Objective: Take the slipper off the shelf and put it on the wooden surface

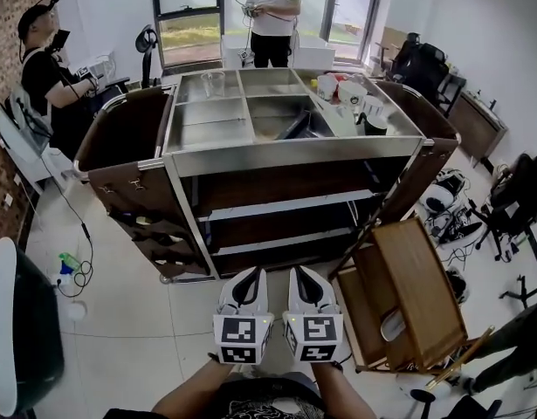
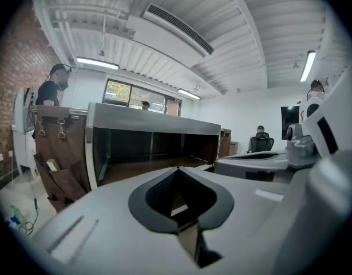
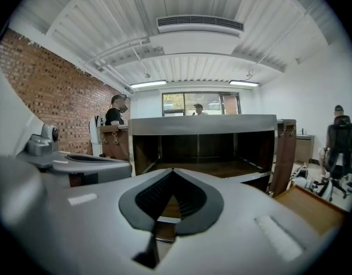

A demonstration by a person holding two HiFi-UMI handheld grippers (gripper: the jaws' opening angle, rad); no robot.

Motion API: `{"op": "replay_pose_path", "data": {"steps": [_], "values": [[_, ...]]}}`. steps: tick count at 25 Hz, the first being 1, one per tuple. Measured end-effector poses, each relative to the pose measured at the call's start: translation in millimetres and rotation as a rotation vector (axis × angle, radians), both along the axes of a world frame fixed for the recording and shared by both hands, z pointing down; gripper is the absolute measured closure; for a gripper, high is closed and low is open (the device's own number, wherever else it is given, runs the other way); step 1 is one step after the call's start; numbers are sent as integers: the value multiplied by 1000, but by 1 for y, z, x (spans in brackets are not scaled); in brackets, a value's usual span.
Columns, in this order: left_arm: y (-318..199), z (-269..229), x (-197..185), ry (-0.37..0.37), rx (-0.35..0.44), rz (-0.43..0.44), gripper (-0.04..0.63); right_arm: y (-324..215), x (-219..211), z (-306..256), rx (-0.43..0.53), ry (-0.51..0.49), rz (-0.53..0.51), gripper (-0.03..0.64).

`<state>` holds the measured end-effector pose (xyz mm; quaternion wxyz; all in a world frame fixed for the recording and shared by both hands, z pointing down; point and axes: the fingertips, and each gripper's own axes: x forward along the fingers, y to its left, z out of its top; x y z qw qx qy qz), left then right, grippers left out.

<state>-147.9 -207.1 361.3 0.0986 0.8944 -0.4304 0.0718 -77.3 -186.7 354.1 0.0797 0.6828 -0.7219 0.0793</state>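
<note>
My left gripper [image 1: 247, 274] and right gripper [image 1: 303, 272] hang side by side low in the head view, pointing at the steel shelf cart [image 1: 294, 154]. Both are shut with nothing between the jaws, as the left gripper view [image 2: 177, 169] and the right gripper view [image 3: 173, 171] show. The cart's dark shelves [image 3: 204, 168] look bare from here. To the right stands a wooden slatted surface [image 1: 416, 278]. A pale slipper-shaped thing [image 1: 392, 324] lies on its lower part, clear of both grippers.
White cups [image 1: 351, 92] and a dark object [image 1: 301, 126] sit in the cart's top trays. Brown pockets [image 1: 141, 225] hang on its left side. Two people [image 1: 270, 11] stand behind it. Office chairs [image 1: 425, 64], cables and bags [image 1: 451, 216] crowd the right floor.
</note>
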Motion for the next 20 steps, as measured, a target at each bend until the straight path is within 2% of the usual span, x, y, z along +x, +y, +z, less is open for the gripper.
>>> {"op": "replay_pose_path", "data": {"steps": [8,20], "values": [[4,-3,-27,5,6,-52,591,-3,-36,-6,31,-2,-86,617],[15,-9,-34,-2,27,-20,591,5,-53,-1,30,-15,-87,617]]}}
